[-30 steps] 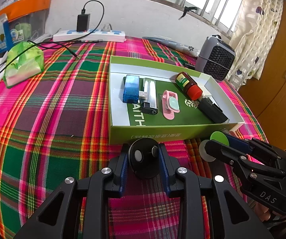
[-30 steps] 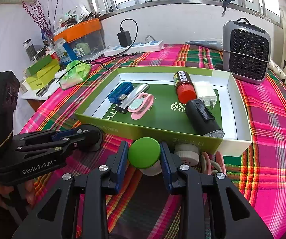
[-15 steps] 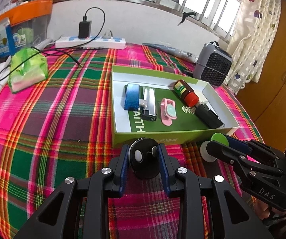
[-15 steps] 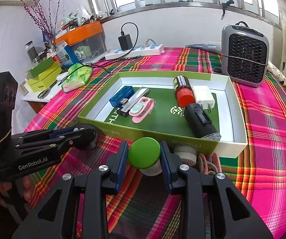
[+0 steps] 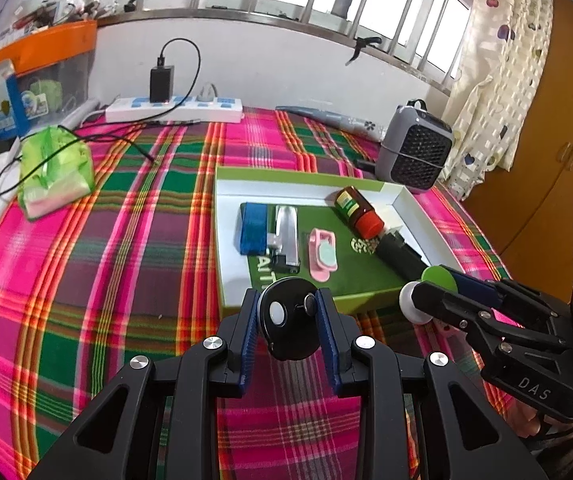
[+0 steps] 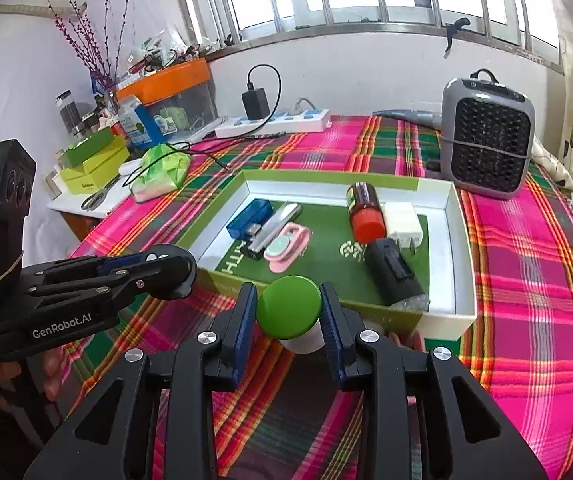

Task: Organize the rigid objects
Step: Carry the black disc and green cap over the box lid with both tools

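Green-lidded and white-bodied, the little jar (image 6: 289,312) sits clenched between the jaws of the right gripper (image 6: 288,314), just in front of the near wall of the green box (image 6: 446,216). The left gripper (image 5: 289,322) has its jaws clamped on a black disc (image 5: 288,320) with a white button, near the same wall further left. Both are above the plaid-covered bench (image 5: 126,248). Inside the box lie a blue case (image 5: 252,226), a silver lighter (image 5: 286,236), a pink clip (image 5: 321,254), a red-capped bottle (image 5: 360,210), a white charger (image 6: 402,222) and a black cylinder (image 6: 392,276). A grey heater (image 6: 488,136) stands beyond the box.
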Action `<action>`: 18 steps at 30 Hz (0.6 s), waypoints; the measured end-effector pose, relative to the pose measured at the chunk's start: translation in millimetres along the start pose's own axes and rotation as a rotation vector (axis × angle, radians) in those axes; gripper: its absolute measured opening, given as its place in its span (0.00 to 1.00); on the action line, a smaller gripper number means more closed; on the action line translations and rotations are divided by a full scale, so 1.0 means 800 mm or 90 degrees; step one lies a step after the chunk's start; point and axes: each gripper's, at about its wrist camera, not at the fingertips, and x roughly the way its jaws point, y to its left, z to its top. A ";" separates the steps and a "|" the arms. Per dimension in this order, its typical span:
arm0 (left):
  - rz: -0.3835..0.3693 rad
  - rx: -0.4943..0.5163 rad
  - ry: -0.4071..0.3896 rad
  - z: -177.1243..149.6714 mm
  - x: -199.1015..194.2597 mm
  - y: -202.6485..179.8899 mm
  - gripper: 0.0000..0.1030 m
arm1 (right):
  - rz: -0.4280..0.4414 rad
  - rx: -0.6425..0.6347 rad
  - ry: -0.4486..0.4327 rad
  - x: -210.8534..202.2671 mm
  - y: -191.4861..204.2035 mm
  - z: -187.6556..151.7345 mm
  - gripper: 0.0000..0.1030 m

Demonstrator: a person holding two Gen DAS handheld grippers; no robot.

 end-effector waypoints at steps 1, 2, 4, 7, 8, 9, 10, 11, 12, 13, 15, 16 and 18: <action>0.000 0.000 -0.001 0.002 0.000 0.000 0.26 | -0.002 -0.003 -0.004 -0.001 0.000 0.004 0.32; -0.001 -0.001 -0.004 0.005 0.001 -0.001 0.26 | -0.003 -0.005 -0.007 -0.002 -0.001 0.007 0.32; -0.003 -0.002 -0.007 0.009 0.001 -0.002 0.26 | -0.005 -0.009 -0.011 -0.002 -0.002 0.015 0.32; -0.003 0.003 -0.009 0.015 0.003 -0.004 0.26 | -0.007 -0.010 -0.012 0.001 -0.006 0.024 0.32; -0.004 0.004 -0.009 0.016 0.004 -0.005 0.26 | -0.007 -0.011 -0.012 0.002 -0.007 0.027 0.32; -0.003 0.004 -0.008 0.017 0.006 -0.005 0.26 | -0.007 -0.011 -0.012 0.003 -0.008 0.030 0.32; -0.002 0.004 -0.007 0.019 0.007 -0.005 0.26 | -0.007 -0.011 -0.011 0.005 -0.009 0.033 0.32; -0.002 0.004 -0.006 0.021 0.009 -0.005 0.26 | -0.006 -0.013 -0.010 0.008 -0.010 0.036 0.32; -0.001 0.004 -0.005 0.022 0.011 -0.005 0.26 | -0.006 -0.014 -0.008 0.011 -0.010 0.039 0.32; 0.000 0.004 -0.004 0.023 0.013 -0.005 0.26 | -0.007 -0.016 -0.005 0.014 -0.010 0.041 0.32; 0.001 0.005 -0.003 0.027 0.017 -0.005 0.26 | -0.007 -0.019 -0.002 0.020 -0.011 0.045 0.32; 0.002 0.005 -0.003 0.028 0.018 -0.005 0.26 | -0.006 -0.020 0.000 0.024 -0.011 0.048 0.32; 0.005 0.008 -0.001 0.029 0.022 -0.005 0.26 | -0.006 -0.021 0.004 0.030 -0.012 0.052 0.32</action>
